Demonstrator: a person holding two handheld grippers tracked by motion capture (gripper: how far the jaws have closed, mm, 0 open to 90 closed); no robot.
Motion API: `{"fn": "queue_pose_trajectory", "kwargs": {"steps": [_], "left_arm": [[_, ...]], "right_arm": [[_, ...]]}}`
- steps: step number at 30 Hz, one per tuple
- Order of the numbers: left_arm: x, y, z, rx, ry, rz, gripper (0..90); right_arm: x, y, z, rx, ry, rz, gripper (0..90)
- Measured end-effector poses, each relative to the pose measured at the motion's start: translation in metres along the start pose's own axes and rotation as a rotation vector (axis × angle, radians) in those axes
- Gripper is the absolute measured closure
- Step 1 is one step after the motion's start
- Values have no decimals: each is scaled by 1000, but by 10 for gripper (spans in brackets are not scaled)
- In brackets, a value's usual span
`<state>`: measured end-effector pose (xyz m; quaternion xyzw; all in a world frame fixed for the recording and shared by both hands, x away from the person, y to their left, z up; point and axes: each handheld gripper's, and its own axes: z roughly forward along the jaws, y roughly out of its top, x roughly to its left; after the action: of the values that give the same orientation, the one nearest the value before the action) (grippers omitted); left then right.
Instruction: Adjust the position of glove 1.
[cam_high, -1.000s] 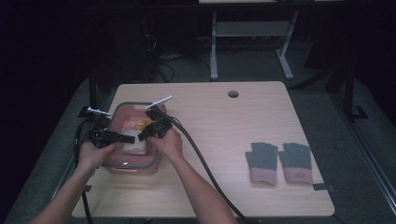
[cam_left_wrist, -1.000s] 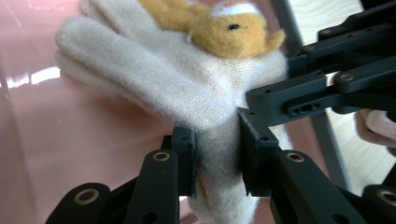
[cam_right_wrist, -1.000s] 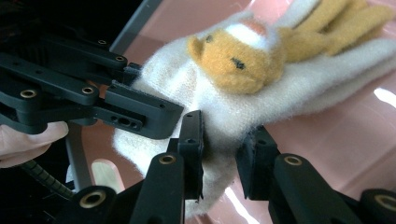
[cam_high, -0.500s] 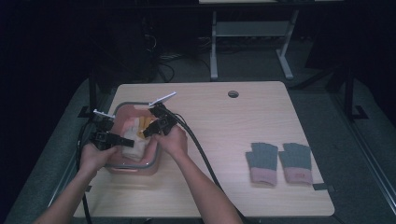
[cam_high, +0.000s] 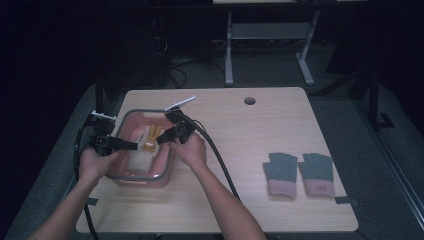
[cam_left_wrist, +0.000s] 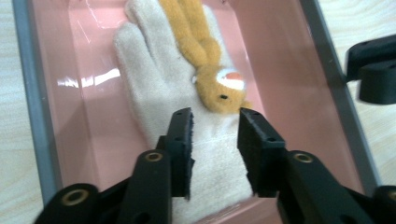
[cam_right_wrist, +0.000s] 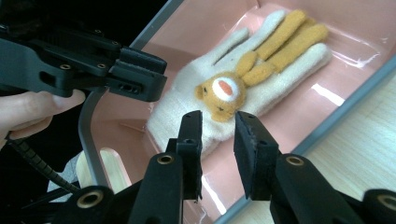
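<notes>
- The worktop (cam_high: 250, 200) carries a pink bin (cam_high: 145, 176) with a grey rim near its left edge; a pair of grey gloves (cam_high: 299, 173) with pink cuffs lies well apart from the bin, to its right.
- Inside the bin a cream glove (cam_left_wrist: 159, 88) is laid flat on the floor, with an orange plush animal (cam_left_wrist: 215, 79) resting on top of it.
- The left hand-held gripper (cam_left_wrist: 215, 140) is held over the bin at the glove's cuff end, jaws apart, nothing between them.
- The right hand-held gripper (cam_right_wrist: 217, 140) is held over the bin's opposite rim, jaws likewise apart and empty, aimed at the animal's head.
- A pick from the bin is judged to be in hand. The cuff is best pinched flat at its edge, so that glove and animal are lifted together and the bin is not dragged.
</notes>
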<state>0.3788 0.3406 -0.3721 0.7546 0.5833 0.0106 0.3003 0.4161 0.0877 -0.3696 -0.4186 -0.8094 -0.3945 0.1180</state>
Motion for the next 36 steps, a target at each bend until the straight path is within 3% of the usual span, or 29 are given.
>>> {"fn": "queue_pose_trajectory", "kwargs": {"steps": [6,12,16,19,22,25,26,32,36], "left_arm": [[-2,0,19,81,38,15,684],[-4,3,31,142,102,47,722],[-5,3,33,151,98,43,707],[-7,4,28,122,100,53,690],[-11,2,17,46,67,61,662],[-14,1,11,17,61,80,653],[-18,0,7,-16,36,77,644],[-28,0,-1,-76,-9,94,617],[-36,0,0,-87,-38,109,605]], "right_arm": [[0,-2,-8,-12,5,-4,711],[-1,-6,-14,-12,19,-7,705],[-1,-6,-16,-19,20,-7,705],[0,-7,-21,-24,23,-16,698],[-1,-9,-25,-32,17,-19,680],[-3,-10,-27,-36,18,-16,667],[-5,-11,-30,-35,10,-17,653],[-10,-15,-43,-49,-2,-20,642],[-16,-17,-53,-56,-19,-23,630]]}}
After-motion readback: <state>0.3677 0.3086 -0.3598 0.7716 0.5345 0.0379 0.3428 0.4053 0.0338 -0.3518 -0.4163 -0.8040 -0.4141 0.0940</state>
